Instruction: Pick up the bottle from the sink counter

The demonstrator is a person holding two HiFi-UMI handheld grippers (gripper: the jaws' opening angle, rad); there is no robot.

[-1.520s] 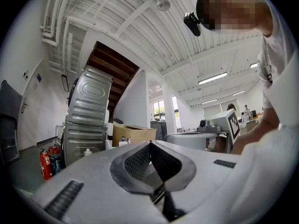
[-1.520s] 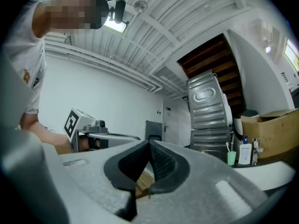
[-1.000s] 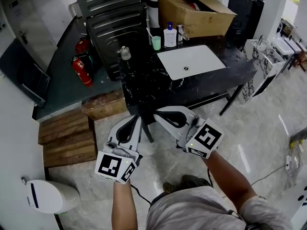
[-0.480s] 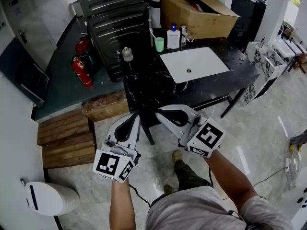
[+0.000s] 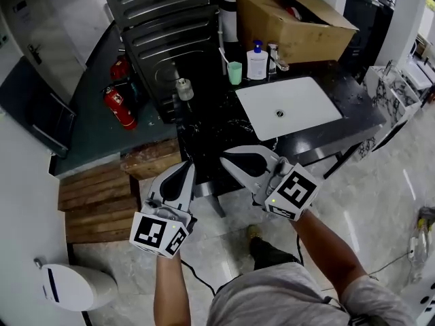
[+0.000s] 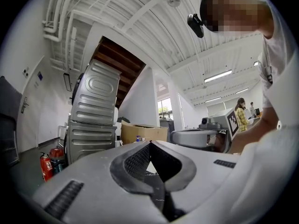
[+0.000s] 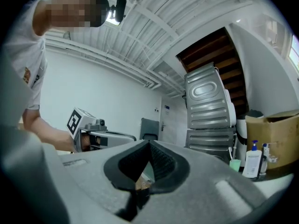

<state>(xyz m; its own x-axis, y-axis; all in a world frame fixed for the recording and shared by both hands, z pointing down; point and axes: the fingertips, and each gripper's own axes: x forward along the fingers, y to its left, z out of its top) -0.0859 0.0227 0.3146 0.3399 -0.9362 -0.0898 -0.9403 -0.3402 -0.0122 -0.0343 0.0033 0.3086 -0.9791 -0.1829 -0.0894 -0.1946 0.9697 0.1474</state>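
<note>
The bottle (image 5: 257,61), white with a blue pump top, stood upright at the far edge of the counter (image 5: 211,124), untouched. A green cup (image 5: 235,73) stood just to its left and the tap (image 5: 275,56) just to its right. The white basin (image 5: 306,111) lay on its near side and a cardboard box (image 5: 299,29) sat behind it. A small clear jar (image 5: 182,89) stood well apart at the counter's far left corner.

You held both tools side by side at the counter's near edge, well apart from the bottle. The left gripper (image 5: 189,164) had its jaws closed together with nothing between them; its own view showed the pads meeting at the tips. The right gripper (image 5: 225,159) was likewise closed and empty, and its view showed the bottle far off to the right.

Assessment: no part of the pick-up was done. In my judgement you were at the approach stage only. Left to do:
- reach across the counter past the basin;
- open one pair of jaws;
- close them on the bottle's body;
- lift it clear.

The cup and tap crowding the bottle looked the likeliest snag.
</note>
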